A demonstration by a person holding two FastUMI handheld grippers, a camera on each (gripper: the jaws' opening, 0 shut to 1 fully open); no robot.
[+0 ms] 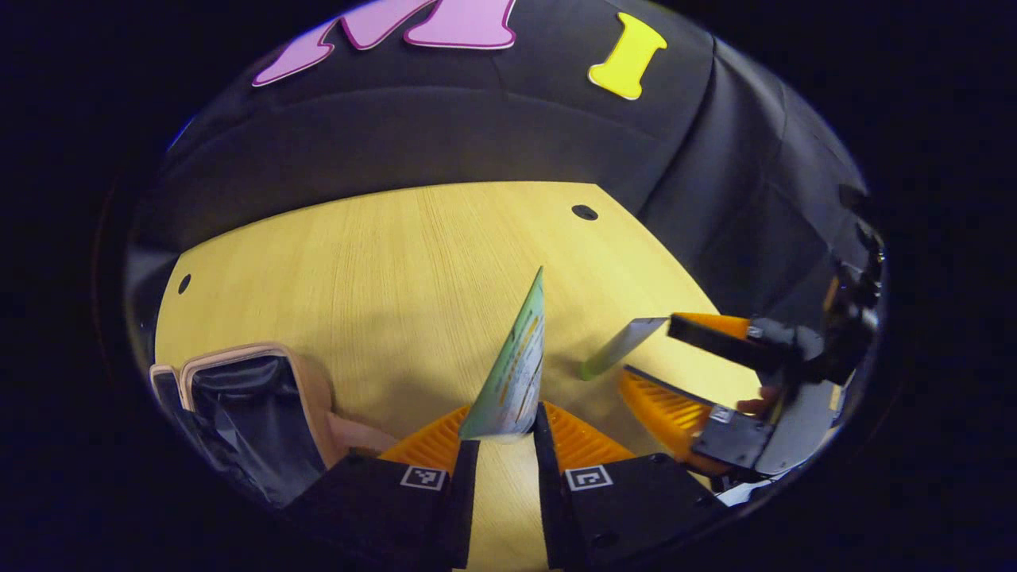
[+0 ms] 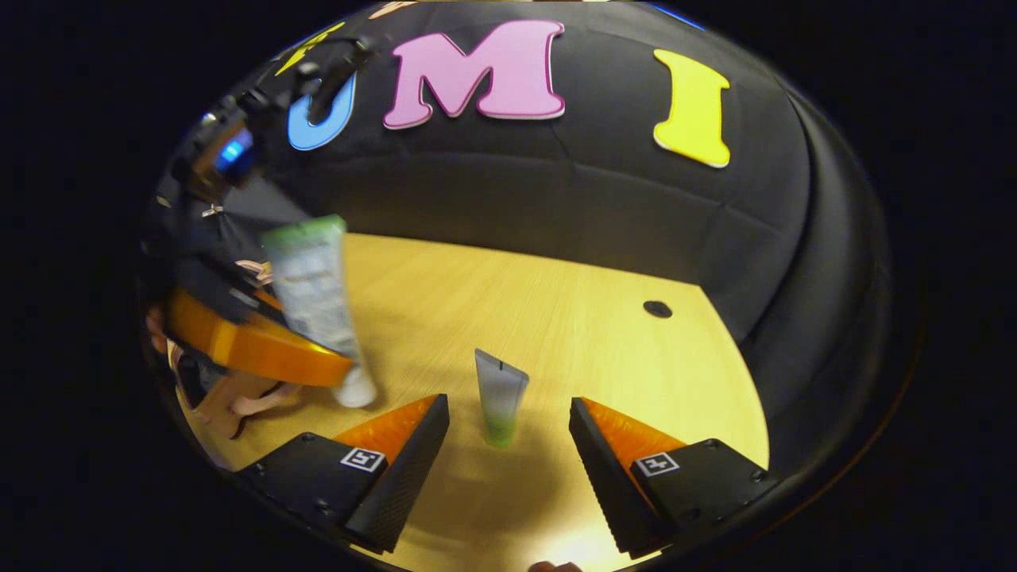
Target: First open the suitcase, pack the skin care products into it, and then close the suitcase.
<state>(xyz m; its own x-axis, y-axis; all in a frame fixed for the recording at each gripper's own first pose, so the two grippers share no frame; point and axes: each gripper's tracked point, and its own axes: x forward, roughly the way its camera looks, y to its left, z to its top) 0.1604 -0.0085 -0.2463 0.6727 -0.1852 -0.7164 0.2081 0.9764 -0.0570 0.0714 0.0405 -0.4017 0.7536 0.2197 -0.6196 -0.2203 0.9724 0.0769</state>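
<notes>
In the left gripper view we see our left gripper (image 1: 506,433) at 6 o'clock, its two fingers pressed together on the bottom end of a tube (image 1: 512,373) with a pale printed body. The tube stands up toward 12 o'clock, held by its narrow end, so we judge it is ready to be carried to the suitcase (image 1: 238,405). The suitcase lies open at 8 o'clock, just beside the gripper, with its dark lining showing; the opening step looks done.

In the right gripper view our right gripper (image 2: 508,433) has its fingers wide apart, holding nothing. Between them, a little farther toward 12 o'clock, a second small tube (image 2: 500,395) with a green end lies on the wooden table (image 2: 604,334). We think the open fingers are lined up this way to take it next.
</notes>
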